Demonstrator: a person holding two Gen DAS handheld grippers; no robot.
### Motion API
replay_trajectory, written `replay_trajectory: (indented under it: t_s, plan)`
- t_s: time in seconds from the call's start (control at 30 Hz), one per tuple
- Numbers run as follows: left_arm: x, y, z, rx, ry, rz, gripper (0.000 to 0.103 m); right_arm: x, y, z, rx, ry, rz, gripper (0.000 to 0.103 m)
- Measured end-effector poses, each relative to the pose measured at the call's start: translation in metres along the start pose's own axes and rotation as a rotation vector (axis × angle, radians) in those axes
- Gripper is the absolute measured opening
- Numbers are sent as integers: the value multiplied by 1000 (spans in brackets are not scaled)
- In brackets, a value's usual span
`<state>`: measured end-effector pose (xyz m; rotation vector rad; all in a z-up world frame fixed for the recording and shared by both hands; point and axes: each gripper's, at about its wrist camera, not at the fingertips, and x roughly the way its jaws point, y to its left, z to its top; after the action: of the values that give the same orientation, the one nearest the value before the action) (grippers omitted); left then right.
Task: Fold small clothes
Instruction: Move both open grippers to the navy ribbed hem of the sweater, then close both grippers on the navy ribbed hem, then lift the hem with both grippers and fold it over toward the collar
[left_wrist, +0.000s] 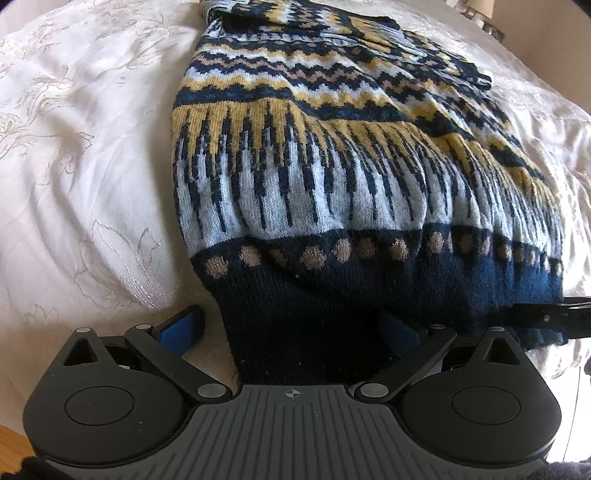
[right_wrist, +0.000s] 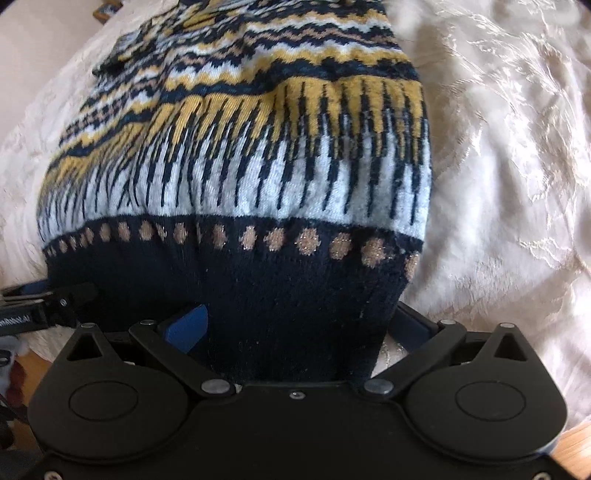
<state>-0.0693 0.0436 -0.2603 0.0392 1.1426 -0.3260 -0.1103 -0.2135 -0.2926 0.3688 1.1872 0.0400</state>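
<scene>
A knitted sweater in navy, mustard, pale blue and tan lies on the white bedspread, its navy hem nearest me. My left gripper is shut on the hem's left part, the blue pads pressed on the dark ribbing. My right gripper is shut on the hem's right part in the right wrist view, where the sweater fills the middle. The right gripper shows at the right edge of the left wrist view, and the left gripper at the left edge of the right wrist view.
The embroidered white bedspread spreads around the sweater on both sides. A wooden floor shows at the lower corners. A small dark-framed object stands at the far top left beyond the bed.
</scene>
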Motion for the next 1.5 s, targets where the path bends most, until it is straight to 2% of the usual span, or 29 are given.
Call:
replay_trajectory:
  t_s: [0.23, 0.4, 0.43, 0.57, 0.6, 0.63, 0.67, 0.7, 0.73, 0.77, 0.8, 0.93, 1.2, 1.5]
  plan:
    - [2, 0, 10, -13, 30, -4, 101, -1, -10, 8, 50, 19, 46, 103]
    - [-1, 0, 18, 2, -16, -26, 97, -7, -20, 12, 106, -18, 77, 100]
    - [0, 1, 20, -1, -13, -29, 97, -8, -21, 13, 112, -23, 83, 98]
    - [-1, 3, 18, -13, -26, -40, 93, -11, -27, 14, 119, -31, 99, 75]
    - [-3, 4, 17, -22, -35, -38, 87, -13, -29, 14, 125, -32, 106, 64]
    - [-5, 5, 17, -34, -46, -39, 81, -16, -33, 13, 133, -33, 118, 59]
    - [-8, 7, 16, -48, -57, -44, 75, -17, -36, 12, 143, -34, 132, 49]
    - [-11, 9, 16, -61, -71, -47, 64, -20, -39, 12, 151, -36, 144, 39]
    - [-13, 10, 16, -70, -83, -50, 49, -19, -39, 13, 159, -34, 155, 35]
    - [-16, 12, 16, -76, -93, -60, 41, -21, -41, 13, 162, -27, 164, 18]
    - [-18, 13, 16, -74, -98, -69, 25, -22, -43, 13, 159, -26, 179, 15]
    - [-23, 10, 21, -60, -102, -87, 16, -32, -45, 13, 152, -39, 203, 14]
    - [-56, 7, 33, -107, -186, -117, 14, -68, -44, 20, 168, -138, 291, 12]
    - [-86, 17, 77, -174, -285, -169, 14, -110, -32, 58, 160, -283, 398, 12]
